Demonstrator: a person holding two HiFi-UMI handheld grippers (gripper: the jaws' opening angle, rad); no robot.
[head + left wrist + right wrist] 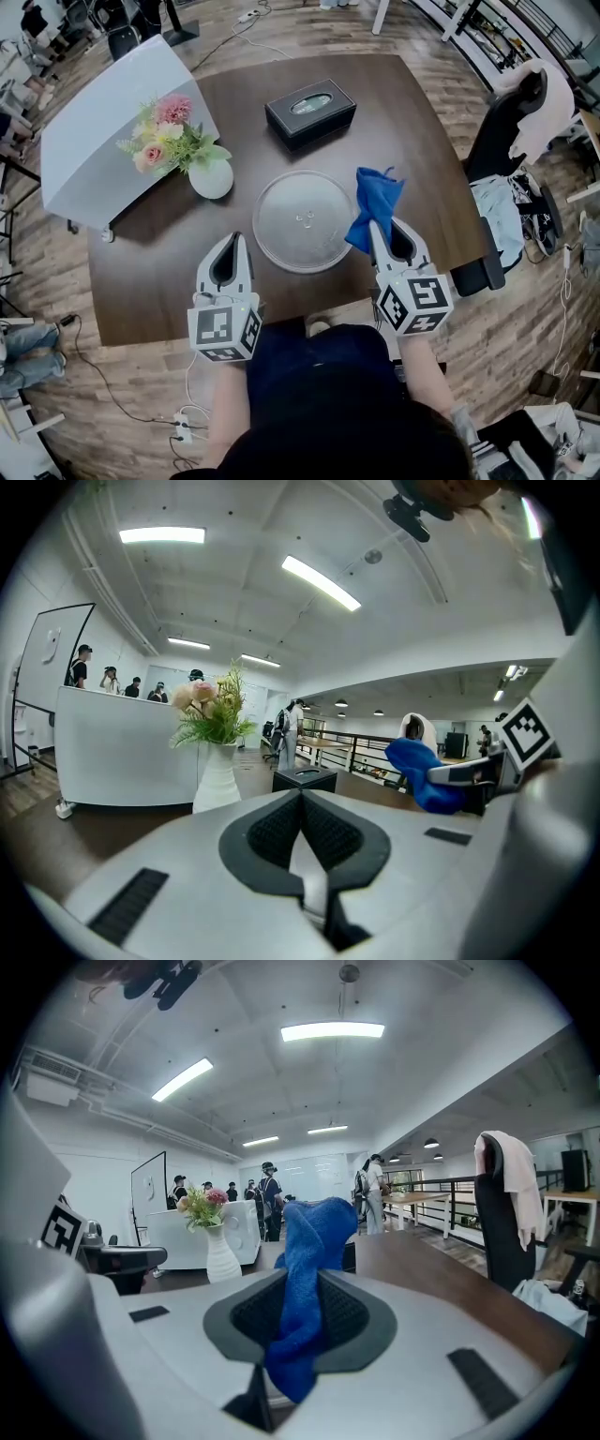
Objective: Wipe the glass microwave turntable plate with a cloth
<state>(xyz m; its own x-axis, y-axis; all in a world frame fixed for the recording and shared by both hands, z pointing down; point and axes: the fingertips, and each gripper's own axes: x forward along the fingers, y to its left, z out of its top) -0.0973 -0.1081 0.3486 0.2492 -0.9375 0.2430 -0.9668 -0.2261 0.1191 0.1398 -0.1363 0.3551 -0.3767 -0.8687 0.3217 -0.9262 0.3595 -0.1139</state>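
Nearest the person, both claws were over the desk's [403,112] near edge. The left claw [233,246] was toward the near-left. Its jaws were pressed together with nothing between them, and its tips pointed at the desk's middle. The right claw [379,230] was toward the near-right, its jaws clamped on a blue cloth [375,202]. The cloth bunched up past the tips, and a short end hung back between the pads.

In the right gripper view, the cloth [314,1232] filled the gap of the right claw [300,1283]. In the left gripper view, the left claw [301,797] was shut and the cloth [422,772] showed off to its right.

Just beyond the claws, the glass plate [281,211] lay flat at the desk's centre, between the two claws and a little farther out. In the head view the cloth overlapped the plate's right rim. Whether it touched the glass could not be told.

Farther left, near the desk's left edge, a white vase [211,178] of pink flowers stood upright, apart from the plate. Behind the plate, toward the far edge, sat a black tissue box [310,111].

Beyond the desk's left corner stood a white panel [103,131]. Off the right edge stood a black chair [511,122] with a pale garment draped over its back.
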